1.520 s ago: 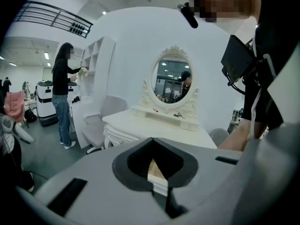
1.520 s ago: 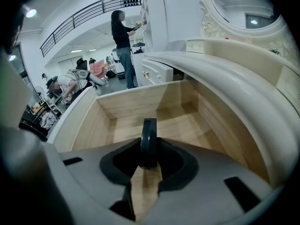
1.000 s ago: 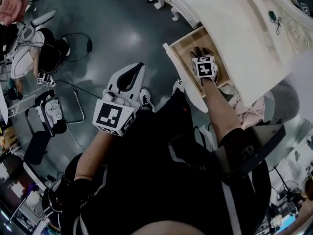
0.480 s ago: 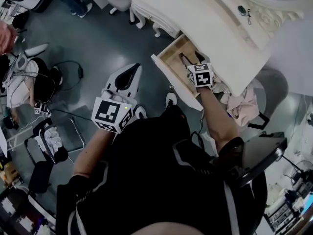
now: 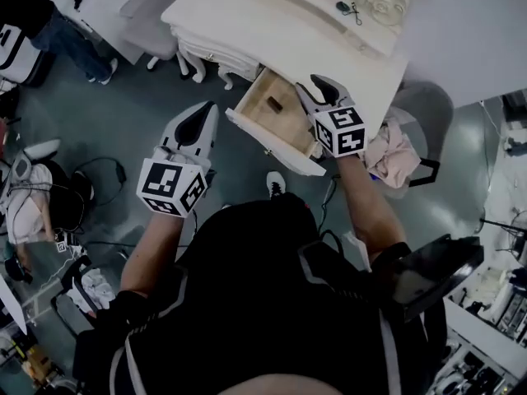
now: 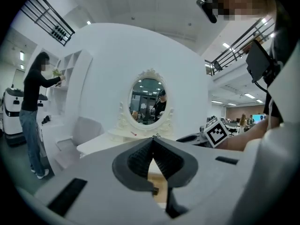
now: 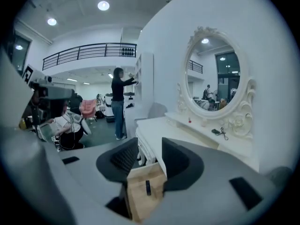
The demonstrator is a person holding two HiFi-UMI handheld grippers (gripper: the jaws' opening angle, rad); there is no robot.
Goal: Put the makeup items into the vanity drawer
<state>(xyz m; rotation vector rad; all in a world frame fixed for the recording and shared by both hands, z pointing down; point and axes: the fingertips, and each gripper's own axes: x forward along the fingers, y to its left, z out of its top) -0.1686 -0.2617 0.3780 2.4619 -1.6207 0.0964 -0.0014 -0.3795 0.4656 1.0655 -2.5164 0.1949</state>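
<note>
Holding our right gripper (image 5: 323, 87) over the open drawer (image 5: 262, 122), we have just been narrowing its parted, empty jaws; our left gripper (image 5: 202, 113) is clenched empty.

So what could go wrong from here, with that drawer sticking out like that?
The drawer stands pulled far out by the person's foot, so a bump could jolt it and the small dark item inside. The eyelash curler on the tabletop is thin and lies far back by the mirror; it may slip when picked up. The right tool has just been closing its jaws with nothing between them; it may need to reopen.
</note>
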